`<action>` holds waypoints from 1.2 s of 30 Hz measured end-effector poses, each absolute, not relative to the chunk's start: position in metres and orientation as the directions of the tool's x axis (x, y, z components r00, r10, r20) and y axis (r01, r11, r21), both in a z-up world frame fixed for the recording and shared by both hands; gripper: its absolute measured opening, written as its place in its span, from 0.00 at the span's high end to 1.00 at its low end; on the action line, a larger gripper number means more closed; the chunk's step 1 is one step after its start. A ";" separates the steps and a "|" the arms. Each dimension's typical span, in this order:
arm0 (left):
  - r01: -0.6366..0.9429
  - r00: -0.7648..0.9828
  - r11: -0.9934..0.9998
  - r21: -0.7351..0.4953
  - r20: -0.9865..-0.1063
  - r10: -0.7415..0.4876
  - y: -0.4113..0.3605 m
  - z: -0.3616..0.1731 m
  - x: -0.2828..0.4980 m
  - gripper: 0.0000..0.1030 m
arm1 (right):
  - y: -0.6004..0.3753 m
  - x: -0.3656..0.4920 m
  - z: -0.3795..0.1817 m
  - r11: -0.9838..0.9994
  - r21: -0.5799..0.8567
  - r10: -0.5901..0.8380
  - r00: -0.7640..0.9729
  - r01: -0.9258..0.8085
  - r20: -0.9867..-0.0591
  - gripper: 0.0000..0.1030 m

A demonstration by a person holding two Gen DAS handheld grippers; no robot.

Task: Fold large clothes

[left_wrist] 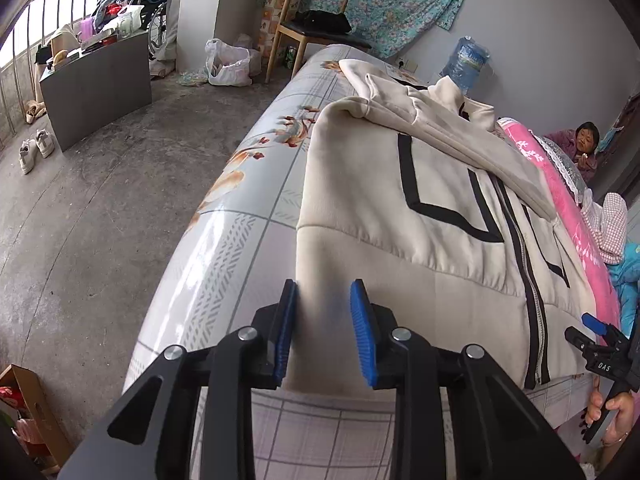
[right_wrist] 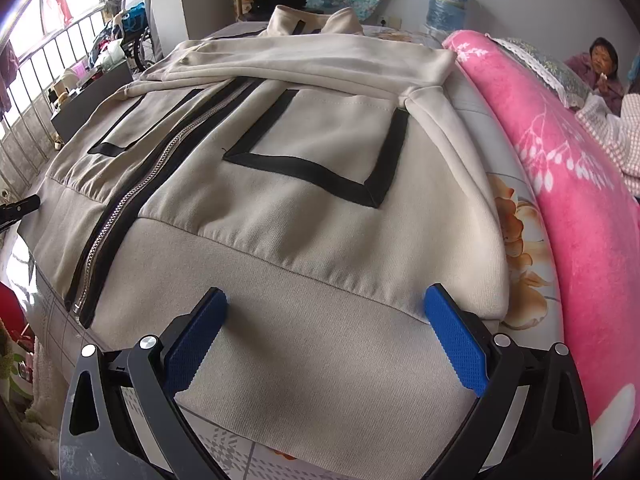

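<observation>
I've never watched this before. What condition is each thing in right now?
Jacket: flat on bed, zipped, sleeves folded across chest.
Left gripper: jaws narrowed around the hem's corner, small gaps showing.
Right gripper: wide open over the hem.
Pink blanket: bunched beside jacket.

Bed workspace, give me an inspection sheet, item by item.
Surface: bed with floral sheet.
Job's things: cream zip jacket lying flat, sleeves folded across chest.
Clutter: pink blanket alongside.
Grippers: left gripper narrowed around the jacket's hem; right gripper wide open over the hem.
Cables: nothing seen.
Surroundings: wooden chair, water bottle, shoes, seated person.
</observation>
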State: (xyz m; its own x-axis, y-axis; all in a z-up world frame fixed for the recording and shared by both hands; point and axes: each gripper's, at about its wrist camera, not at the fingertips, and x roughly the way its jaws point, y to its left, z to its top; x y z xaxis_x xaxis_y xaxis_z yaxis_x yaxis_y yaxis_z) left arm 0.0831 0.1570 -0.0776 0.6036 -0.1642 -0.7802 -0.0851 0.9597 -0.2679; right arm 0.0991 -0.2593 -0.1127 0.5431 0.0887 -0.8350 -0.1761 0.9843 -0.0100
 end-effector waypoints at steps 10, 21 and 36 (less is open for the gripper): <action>-0.073 0.555 0.953 -0.295 -0.805 -0.207 0.150 -0.075 0.080 0.75 | -0.259 0.099 -0.112 0.983 -0.013 0.089 0.540 -0.182 -0.837 0.08; -0.084 0.550 0.962 -0.262 -0.817 -0.174 0.148 -0.075 0.078 0.75 | -0.291 0.052 -0.076 0.985 0.087 0.158 0.569 -0.151 -0.807 0.16; -0.094 0.553 0.974 -0.208 -0.824 -0.122 0.141 -0.074 0.078 0.75 | -0.344 0.048 -0.100 0.948 0.315 0.253 0.505 0.041 -0.825 0.67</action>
